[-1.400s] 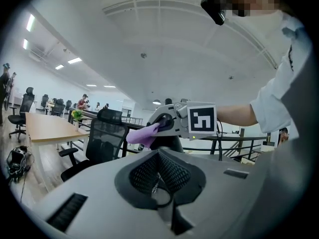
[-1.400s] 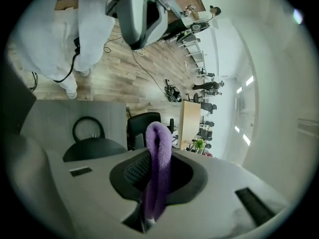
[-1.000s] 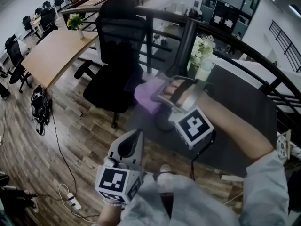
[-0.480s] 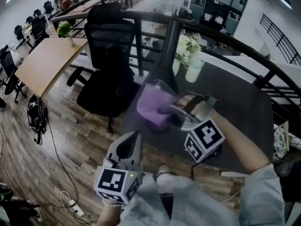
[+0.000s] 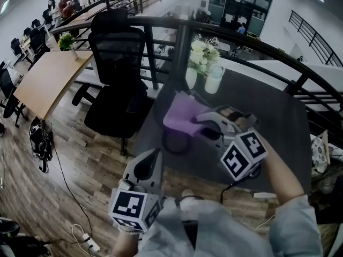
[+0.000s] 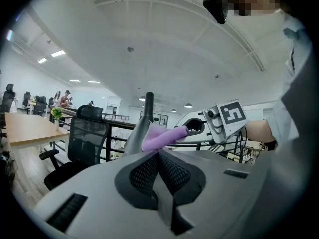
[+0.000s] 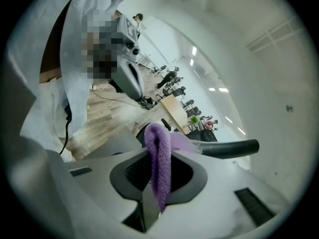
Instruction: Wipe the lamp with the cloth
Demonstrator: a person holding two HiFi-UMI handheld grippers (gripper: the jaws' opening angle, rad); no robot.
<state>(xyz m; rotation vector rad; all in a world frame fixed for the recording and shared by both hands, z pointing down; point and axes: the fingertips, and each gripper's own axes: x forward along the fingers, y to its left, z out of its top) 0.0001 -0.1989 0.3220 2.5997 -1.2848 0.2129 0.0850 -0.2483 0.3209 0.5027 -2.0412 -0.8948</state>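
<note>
Office mezzanine, dark table (image 5: pixel 273 108): the right gripper (image 5: pixel 206 125) is clamped on the purple cloth (image 5: pixel 181 114), which lies against the low part of the lamp (image 5: pixel 180 63), whose stem runs upright. The left gripper (image 5: pixel 153 162), jaws together and empty, hangs well back, so stroking along the stem likely falls to the right.

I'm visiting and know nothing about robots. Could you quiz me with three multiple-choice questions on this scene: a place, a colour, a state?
1. Where do the white flowers stand? A on the dark table; B on a windowsill; C on a shelf.
2. What colour is the cloth? A yellow; B purple; C green.
3. How is the left gripper? A wide open; B shut on the cloth; C shut and empty.
Answers: A, they sit at the table's far edge; B, it shows purple; C, its jaws meet with nothing between.
</note>
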